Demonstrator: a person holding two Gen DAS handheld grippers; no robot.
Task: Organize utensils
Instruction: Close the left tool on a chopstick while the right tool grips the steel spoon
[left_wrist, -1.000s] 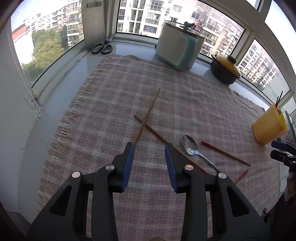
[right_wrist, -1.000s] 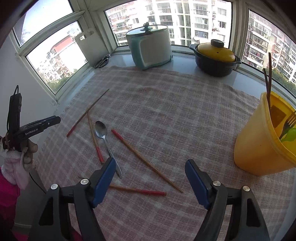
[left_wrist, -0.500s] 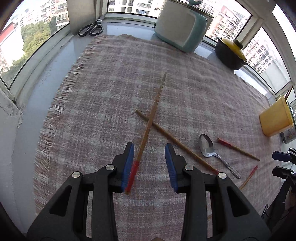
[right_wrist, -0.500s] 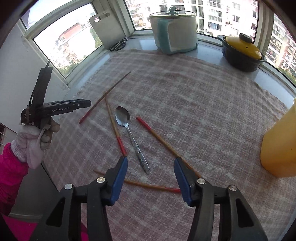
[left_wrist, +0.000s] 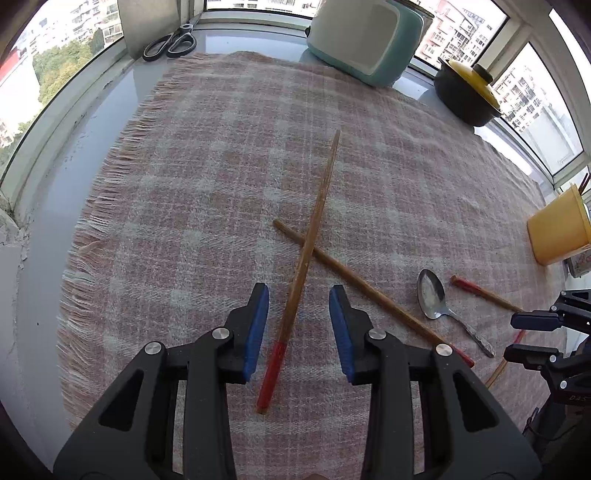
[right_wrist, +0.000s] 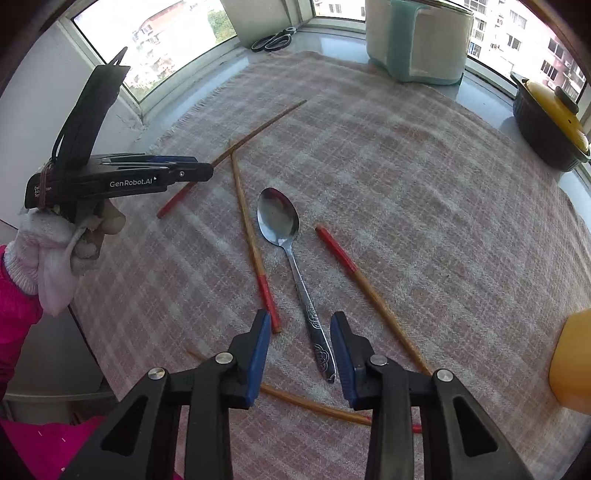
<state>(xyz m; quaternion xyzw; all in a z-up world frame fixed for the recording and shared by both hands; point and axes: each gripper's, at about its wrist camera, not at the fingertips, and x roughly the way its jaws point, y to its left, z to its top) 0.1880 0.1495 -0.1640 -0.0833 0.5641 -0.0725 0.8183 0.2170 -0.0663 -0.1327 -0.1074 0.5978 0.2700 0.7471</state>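
Observation:
Several red-tipped wooden chopsticks and a metal spoon lie on a pink plaid cloth. My left gripper is open, its jaws either side of one chopstick that crosses over a second chopstick. My right gripper is open with the spoon's handle between its jaws. The spoon also shows in the left wrist view. A yellow utensil holder stands at the cloth's right edge. The left gripper shows in the right wrist view.
A white and teal pot and a dark pot with a yellow lid stand at the back by the windows. Scissors lie on the sill at the back left. Another chopstick lies right of the spoon.
Both grippers moved lower and closer to the cloth. The left one now straddles the crossing chopstick's red end. The right one narrowed and now straddles the spoon handle.

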